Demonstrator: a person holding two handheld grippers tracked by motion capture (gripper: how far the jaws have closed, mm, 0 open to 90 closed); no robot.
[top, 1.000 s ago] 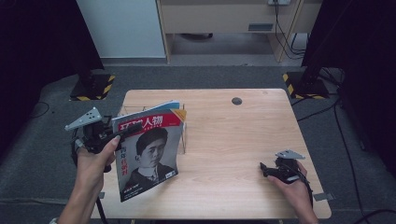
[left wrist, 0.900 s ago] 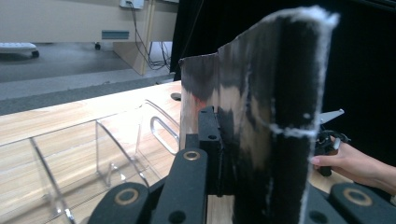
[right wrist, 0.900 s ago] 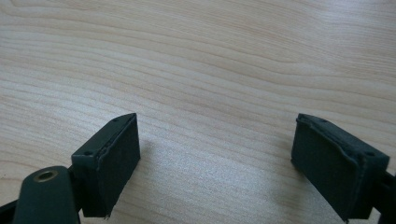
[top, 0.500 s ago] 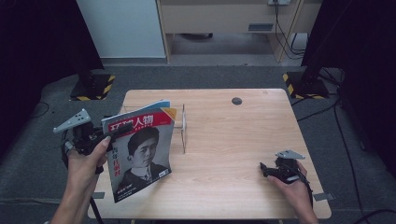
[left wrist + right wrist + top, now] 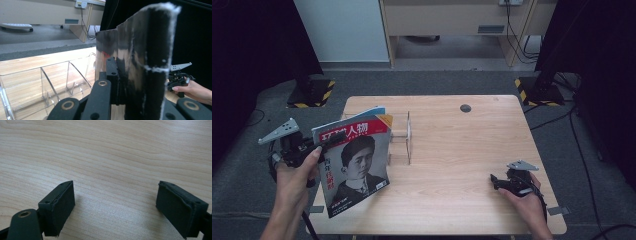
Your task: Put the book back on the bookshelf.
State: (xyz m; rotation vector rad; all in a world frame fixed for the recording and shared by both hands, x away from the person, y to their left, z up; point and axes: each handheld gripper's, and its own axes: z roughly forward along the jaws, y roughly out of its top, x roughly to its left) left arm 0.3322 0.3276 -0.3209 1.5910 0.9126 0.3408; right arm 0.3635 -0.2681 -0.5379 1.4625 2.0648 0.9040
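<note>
Glossy and red-topped, the magazine (image 5: 354,167) is held upright by its upper left edge in the clamped left claw (image 5: 329,141) at the bench's (image 5: 472,150) left, just beside the clear acrylic rack (image 5: 402,139) lying to its right, while the right claw (image 5: 116,206) is kept wide and empty, well apart.

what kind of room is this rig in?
Probably a lab or office set up for recording, not a home: a bare wooden table on grey carpet, black curtains at both sides, and hazard-striped stand bases on the floor. A desk with trailing cables stands behind.
</note>
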